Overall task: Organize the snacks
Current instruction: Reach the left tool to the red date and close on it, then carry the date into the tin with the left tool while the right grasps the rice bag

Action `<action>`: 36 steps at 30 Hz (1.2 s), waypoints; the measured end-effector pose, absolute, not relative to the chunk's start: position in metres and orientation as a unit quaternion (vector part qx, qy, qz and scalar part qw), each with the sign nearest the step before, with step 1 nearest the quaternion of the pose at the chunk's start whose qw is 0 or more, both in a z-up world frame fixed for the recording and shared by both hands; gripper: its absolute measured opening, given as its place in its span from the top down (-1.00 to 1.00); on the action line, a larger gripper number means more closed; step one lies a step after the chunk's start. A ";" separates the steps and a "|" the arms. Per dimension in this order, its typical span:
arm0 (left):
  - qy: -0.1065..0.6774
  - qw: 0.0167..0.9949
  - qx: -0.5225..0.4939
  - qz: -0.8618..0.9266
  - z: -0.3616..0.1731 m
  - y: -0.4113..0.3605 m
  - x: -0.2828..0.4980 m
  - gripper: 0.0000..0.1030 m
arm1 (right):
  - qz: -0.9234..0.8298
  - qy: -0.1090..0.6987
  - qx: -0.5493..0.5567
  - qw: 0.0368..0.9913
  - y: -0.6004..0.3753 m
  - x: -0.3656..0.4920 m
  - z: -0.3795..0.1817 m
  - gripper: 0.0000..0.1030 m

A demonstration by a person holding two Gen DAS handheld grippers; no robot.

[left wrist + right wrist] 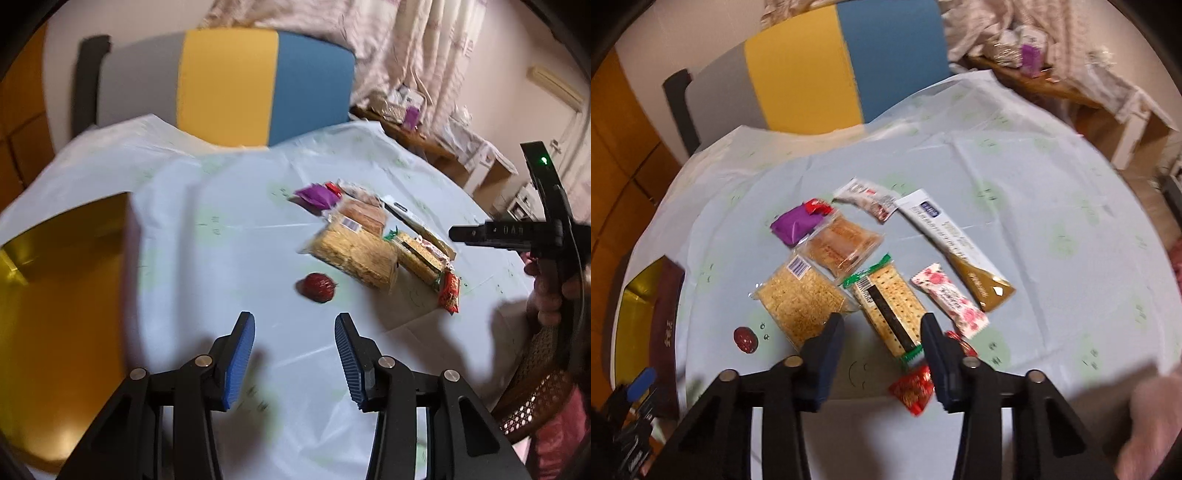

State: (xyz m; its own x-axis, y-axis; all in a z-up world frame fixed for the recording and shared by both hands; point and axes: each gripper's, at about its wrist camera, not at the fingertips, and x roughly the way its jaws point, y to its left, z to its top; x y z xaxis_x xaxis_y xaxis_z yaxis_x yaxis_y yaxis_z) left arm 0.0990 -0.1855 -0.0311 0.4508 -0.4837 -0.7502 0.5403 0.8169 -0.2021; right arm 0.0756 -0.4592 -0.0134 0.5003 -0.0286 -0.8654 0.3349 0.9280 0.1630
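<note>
Snack packets spread on a cloth-covered tabletop [1015,192], two hand-held tools above its near edge.

Gold-lined box [62,295], left edge of tabletop, dark red outer wall. Long white-and-brown sachet [956,251], right of the group. Clear pack of pale noodle-like cakes [801,299], near left; brown wafer pack [842,243] just behind it; green-edged cracker pack [886,310] beside it. Pink floral bar [949,302] right of the crackers. Purple packet [796,221], far left. Red foil packet [912,387], nearest. Red date [745,339], alone, near left. Left tool [293,360]: jaws apart, nothing between. Right tool [882,360]: jaws apart over the cracker pack's near end, gripping nothing.
</note>
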 end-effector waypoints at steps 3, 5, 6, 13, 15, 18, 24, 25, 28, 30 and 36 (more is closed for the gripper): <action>0.439 0.842 0.039 -0.310 -0.039 -0.207 0.113 0.11 | -0.090 0.490 0.146 0.855 -0.458 0.078 -0.029 0.28; 0.444 0.839 0.056 -0.311 -0.048 -0.221 0.121 0.11 | -0.079 0.495 0.157 0.851 -0.459 0.079 -0.037 0.28; 0.448 0.835 0.063 -0.312 -0.053 -0.229 0.125 0.11 | -0.083 0.498 0.152 0.850 -0.458 0.080 -0.039 0.28; 0.467 0.829 0.079 -0.296 -0.084 -0.257 0.150 0.37 | -0.066 0.490 0.155 0.855 -0.456 0.085 -0.037 0.28; 0.455 0.835 0.074 -0.299 -0.086 -0.258 0.151 0.39 | -0.055 0.492 0.155 0.855 -0.453 0.088 -0.038 0.28; 0.443 0.840 0.079 -0.302 -0.088 -0.256 0.148 0.40 | -0.043 0.496 0.143 0.855 -0.446 0.090 -0.040 0.28; 0.441 0.846 0.054 -0.294 -0.085 -0.234 0.136 0.41 | 0.008 0.514 0.108 0.851 -0.419 0.094 -0.047 0.12; 0.442 0.846 0.052 -0.295 -0.084 -0.230 0.134 0.41 | 0.012 0.518 0.093 0.850 -0.413 0.094 -0.049 0.12; 0.427 0.852 0.047 -0.301 -0.075 -0.218 0.124 0.41 | 0.038 0.529 0.077 0.844 -0.401 0.097 -0.053 -0.15; 0.423 0.853 0.031 -0.305 -0.068 -0.209 0.121 0.41 | 0.041 0.534 0.061 0.842 -0.394 0.104 -0.053 -0.38; 0.404 0.861 0.010 -0.308 -0.045 -0.182 0.106 0.41 | 0.063 0.551 0.002 0.832 -0.374 0.141 -0.059 -0.49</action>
